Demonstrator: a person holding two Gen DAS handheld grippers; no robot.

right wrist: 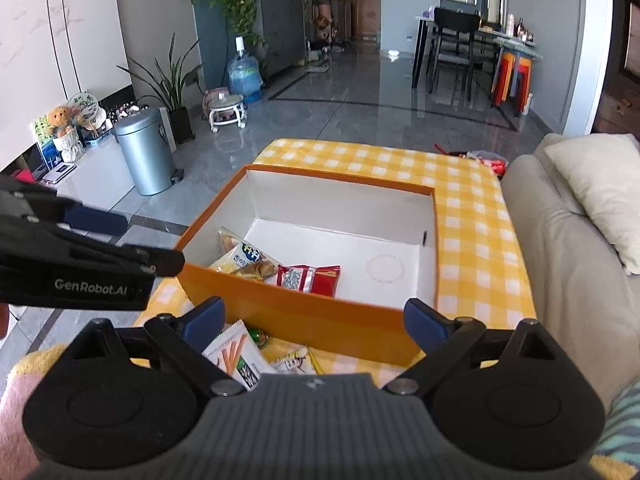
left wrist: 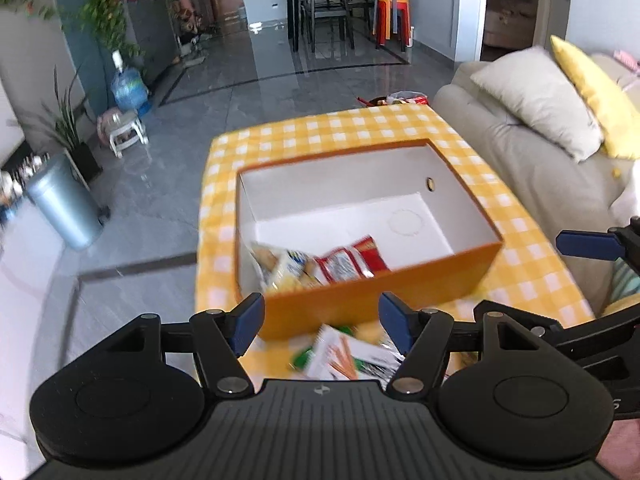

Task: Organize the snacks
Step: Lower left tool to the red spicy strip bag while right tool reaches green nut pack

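An orange box (left wrist: 384, 300) with a white inside sits on the yellow checked table (left wrist: 320, 128); it also shows in the right wrist view (right wrist: 304, 312). Inside lie a red packet (right wrist: 310, 278) and a yellow packet (right wrist: 244, 260), both near the front left corner. The same red packet (left wrist: 352, 260) shows in the left wrist view. Loose snacks lie on the table in front of the box: a white packet with orange sticks (right wrist: 236, 354) and a pale packet (right wrist: 294, 362). My left gripper (left wrist: 322, 326) is open and empty above the white packet (left wrist: 340, 354). My right gripper (right wrist: 316, 320) is open and empty over the box's front wall.
A beige sofa (right wrist: 576, 264) with cushions runs along the right side. A metal bin (right wrist: 146, 156) and plants stand on the floor at left. A bag of snacks (right wrist: 486, 160) sits past the table's far right corner. A dining table and stools stand at the back.
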